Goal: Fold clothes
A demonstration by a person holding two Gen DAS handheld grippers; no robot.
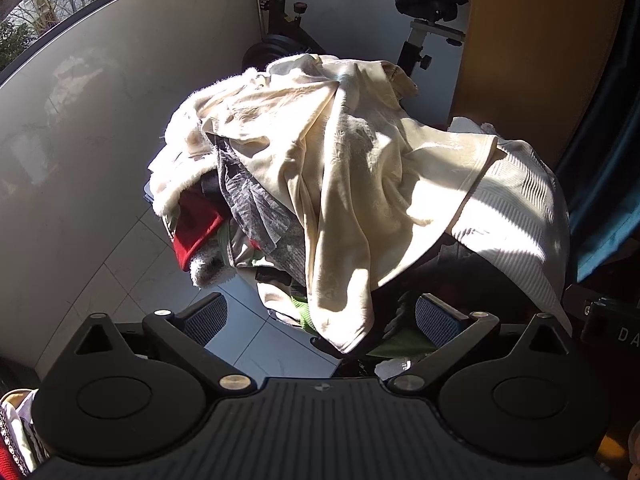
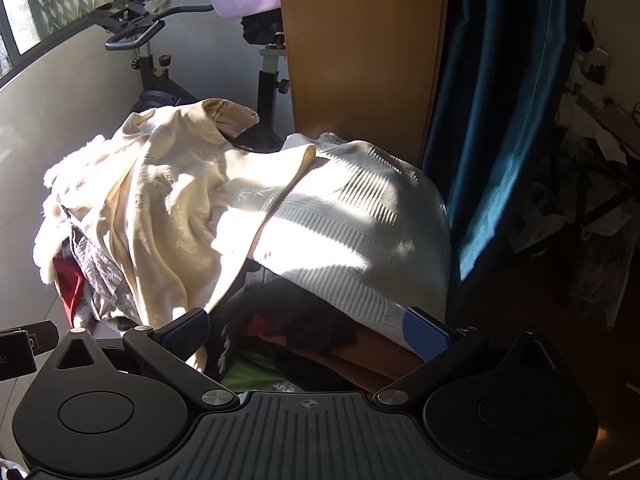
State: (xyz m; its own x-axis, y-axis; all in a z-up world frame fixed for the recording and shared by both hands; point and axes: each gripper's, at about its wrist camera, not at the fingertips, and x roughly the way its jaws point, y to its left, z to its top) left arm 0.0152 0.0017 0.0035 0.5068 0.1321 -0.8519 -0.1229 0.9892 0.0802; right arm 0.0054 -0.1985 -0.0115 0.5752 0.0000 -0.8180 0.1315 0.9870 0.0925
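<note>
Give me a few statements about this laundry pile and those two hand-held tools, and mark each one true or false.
1. A cream garment lies draped over the top of the pile. True.
2. The left tool is clamped shut on a red garment. False: its jaws stand wide apart, and the red garment sits off to the side, untouched.
3. A white ribbed knit lies on the right side of the pile, partly under the cream garment. True.
4. The right tool is open, holding nothing. True.
5. The curtain beside the pile is bright yellow. False: it is dark blue.
6. A washing machine stands behind the pile. False: an exercise bike stands there.
</note>
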